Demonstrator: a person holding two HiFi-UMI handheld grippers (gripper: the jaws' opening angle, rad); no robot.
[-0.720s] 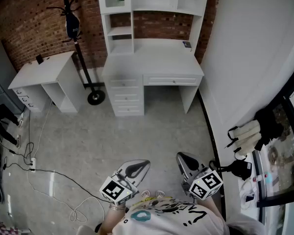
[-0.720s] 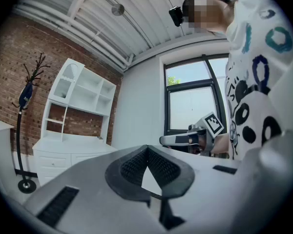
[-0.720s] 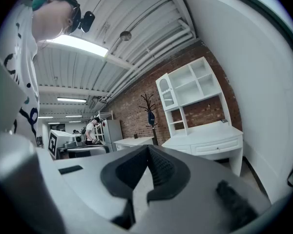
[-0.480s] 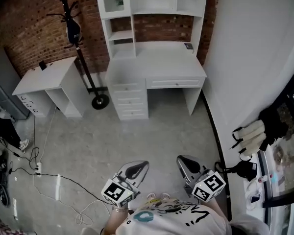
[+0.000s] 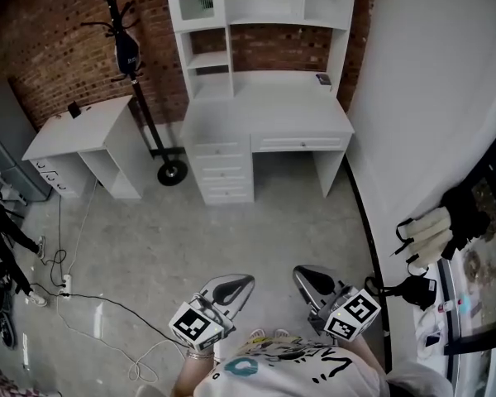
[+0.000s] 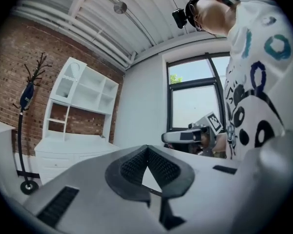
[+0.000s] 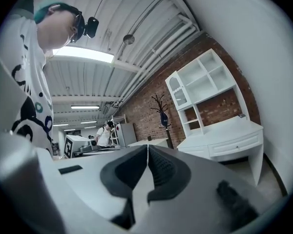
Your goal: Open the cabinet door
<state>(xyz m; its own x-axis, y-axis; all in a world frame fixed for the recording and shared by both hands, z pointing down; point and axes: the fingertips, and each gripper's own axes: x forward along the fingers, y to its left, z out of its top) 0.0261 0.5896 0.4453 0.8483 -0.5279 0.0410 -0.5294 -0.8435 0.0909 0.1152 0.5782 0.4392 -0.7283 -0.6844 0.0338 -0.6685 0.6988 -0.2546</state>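
The white desk (image 5: 269,110) with its shelf unit stands against the brick wall, far ahead across the floor. The cabinet door (image 5: 193,0) is the small arched glass door at the unit's top left; it looks closed. It also shows as the cabinet door (image 7: 178,95) in the right gripper view. My left gripper (image 5: 231,286) and right gripper (image 5: 312,278) are held level near my body at the bottom of the head view, well short of the desk. The left gripper (image 6: 147,150) has its tips together with nothing in them. So does the right gripper (image 7: 148,147).
A black coat stand (image 5: 128,52) on a round base stands left of the desk, and a smaller white desk (image 5: 83,126) lies further left. Cables (image 5: 91,304) run over the grey floor at left. A white wall (image 5: 430,98) and a window ledge with gloves (image 5: 430,230) bound the right.
The head view has shifted slightly, so the desk sits a little further right in the picture. Both grippers keep their places and stay shut.
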